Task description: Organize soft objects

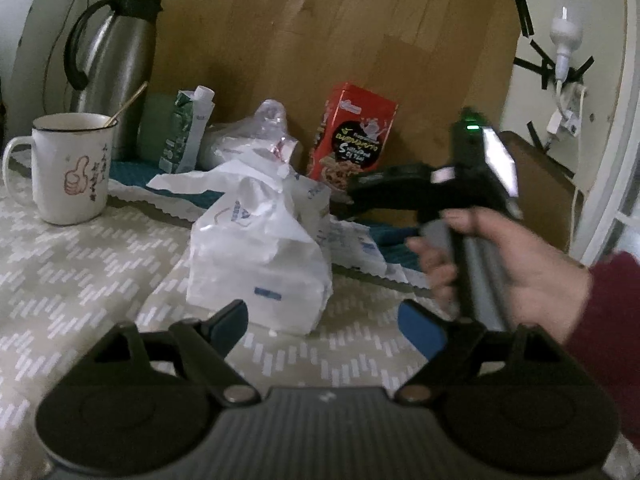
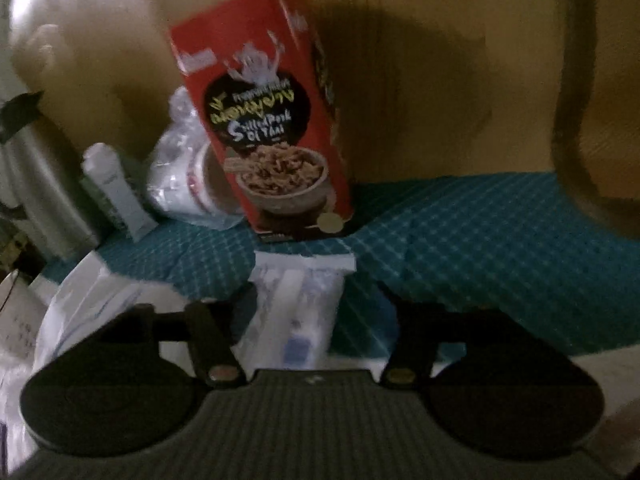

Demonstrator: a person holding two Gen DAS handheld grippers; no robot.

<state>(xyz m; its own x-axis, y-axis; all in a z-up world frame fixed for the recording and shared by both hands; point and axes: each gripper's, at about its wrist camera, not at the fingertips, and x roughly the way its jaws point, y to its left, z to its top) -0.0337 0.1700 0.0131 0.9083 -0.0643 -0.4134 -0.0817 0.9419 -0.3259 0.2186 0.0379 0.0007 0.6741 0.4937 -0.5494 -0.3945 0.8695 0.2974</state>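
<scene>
A white tissue pack in torn plastic wrap stands on the patterned tablecloth. My left gripper is open just in front of it, one blue pad on each side and neither touching. A person's hand holds the right tool beyond the pack, blurred. In the right wrist view my right gripper is open. A small flat white packet lies between its fingers on the teal mat, and the pads stand clear of it. A larger white pack sits to its left.
A white mug with a spoon, a steel thermos and a green milk carton stand at the back left. A red noodle box and a clear bag stand by the wooden panel.
</scene>
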